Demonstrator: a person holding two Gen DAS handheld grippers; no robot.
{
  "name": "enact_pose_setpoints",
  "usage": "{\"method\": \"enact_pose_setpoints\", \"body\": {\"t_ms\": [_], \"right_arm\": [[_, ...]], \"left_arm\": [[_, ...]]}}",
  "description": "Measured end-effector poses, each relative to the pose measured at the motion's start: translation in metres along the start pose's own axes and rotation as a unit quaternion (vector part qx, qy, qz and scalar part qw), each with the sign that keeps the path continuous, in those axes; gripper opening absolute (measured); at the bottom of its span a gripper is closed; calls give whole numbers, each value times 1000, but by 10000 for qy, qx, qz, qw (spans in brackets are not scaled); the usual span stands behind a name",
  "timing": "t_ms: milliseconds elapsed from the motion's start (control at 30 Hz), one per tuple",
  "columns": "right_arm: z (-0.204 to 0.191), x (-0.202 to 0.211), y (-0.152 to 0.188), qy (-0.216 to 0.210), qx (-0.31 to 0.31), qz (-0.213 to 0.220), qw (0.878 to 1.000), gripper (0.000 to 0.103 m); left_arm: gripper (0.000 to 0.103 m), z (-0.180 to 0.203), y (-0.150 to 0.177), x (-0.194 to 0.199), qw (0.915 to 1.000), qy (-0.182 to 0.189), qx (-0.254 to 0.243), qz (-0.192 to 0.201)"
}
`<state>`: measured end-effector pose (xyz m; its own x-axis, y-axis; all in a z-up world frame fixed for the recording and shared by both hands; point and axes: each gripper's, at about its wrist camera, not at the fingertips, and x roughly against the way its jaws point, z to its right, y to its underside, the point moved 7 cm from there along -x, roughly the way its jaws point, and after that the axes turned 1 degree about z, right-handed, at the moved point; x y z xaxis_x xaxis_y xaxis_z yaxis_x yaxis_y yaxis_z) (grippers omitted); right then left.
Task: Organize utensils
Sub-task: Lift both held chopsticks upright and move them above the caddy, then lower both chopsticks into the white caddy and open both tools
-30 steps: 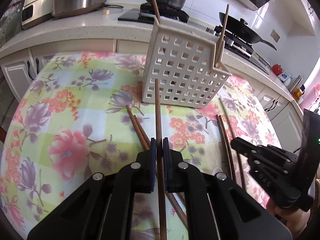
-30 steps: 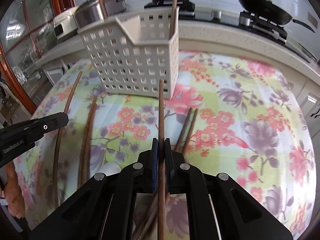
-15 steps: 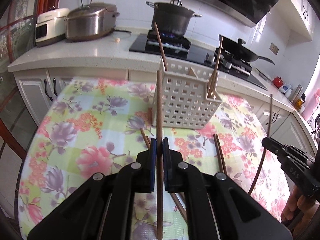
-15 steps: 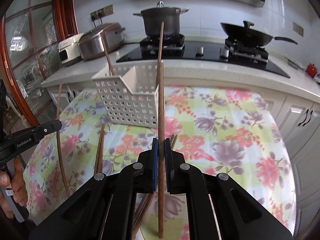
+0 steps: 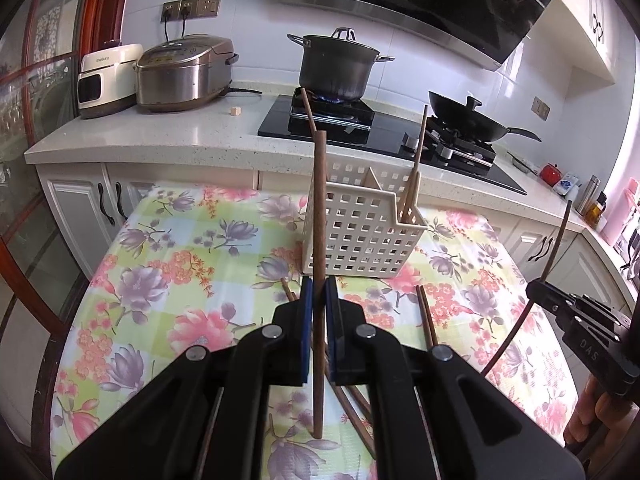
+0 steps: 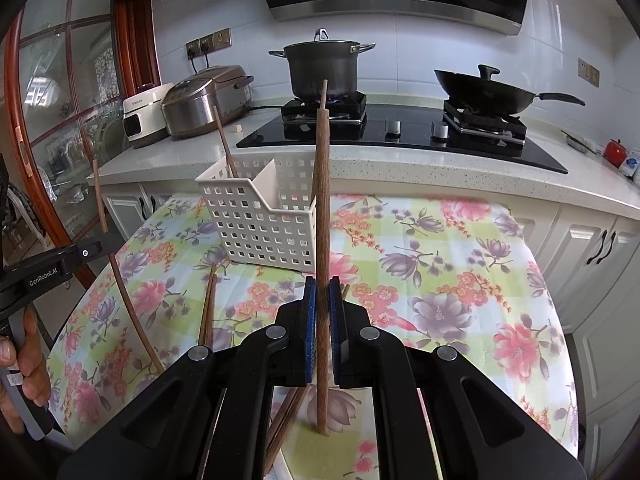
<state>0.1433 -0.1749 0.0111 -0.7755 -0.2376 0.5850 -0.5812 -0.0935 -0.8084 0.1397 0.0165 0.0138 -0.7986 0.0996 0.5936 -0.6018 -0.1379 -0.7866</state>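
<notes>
My left gripper (image 5: pixel 319 292) is shut on a dark wooden chopstick (image 5: pixel 319 216), held upright above the floral table. My right gripper (image 6: pixel 321 292) is shut on another wooden chopstick (image 6: pixel 322 200), also upright. A white perforated basket (image 5: pixel 360 232) with a divider stands ahead on the table; it also shows in the right wrist view (image 6: pixel 260 220). It holds a dark chopstick (image 5: pixel 308 108) and light chopsticks (image 5: pixel 416 168). Several loose chopsticks (image 5: pixel 426 320) lie on the cloth; some also show in the right wrist view (image 6: pixel 208 308). The right gripper (image 5: pixel 568 312) shows at the left view's right edge.
A floral tablecloth (image 5: pixel 180 260) covers the table. Behind it runs a counter (image 5: pixel 160 132) with a rice cooker (image 5: pixel 184 72), a pot (image 5: pixel 336 64) on a lit burner and a wok (image 5: pixel 468 120). Cabinets (image 6: pixel 592 248) stand to the right.
Both grippers have risen and drawn back from the basket, lifting their chopsticks off the table. The view now takes in the whole counter and the stove.
</notes>
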Motion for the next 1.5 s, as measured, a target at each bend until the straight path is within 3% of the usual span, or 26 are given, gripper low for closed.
{"method": "enact_pose_setpoints", "body": {"t_ms": [800, 1100, 1500], "right_arm": [[5, 9, -23, 14, 13, 183, 9998, 7], [-3, 9, -74, -101, 169, 379, 9991, 7], [-9, 1, -154, -149, 184, 772, 9967, 7]], "left_arm": [[6, 4, -26, 10, 9997, 91, -116, 176], [6, 16, -68, 21, 9984, 337, -322, 307], [6, 38, -152, 33, 9941, 404, -611, 798]]}}
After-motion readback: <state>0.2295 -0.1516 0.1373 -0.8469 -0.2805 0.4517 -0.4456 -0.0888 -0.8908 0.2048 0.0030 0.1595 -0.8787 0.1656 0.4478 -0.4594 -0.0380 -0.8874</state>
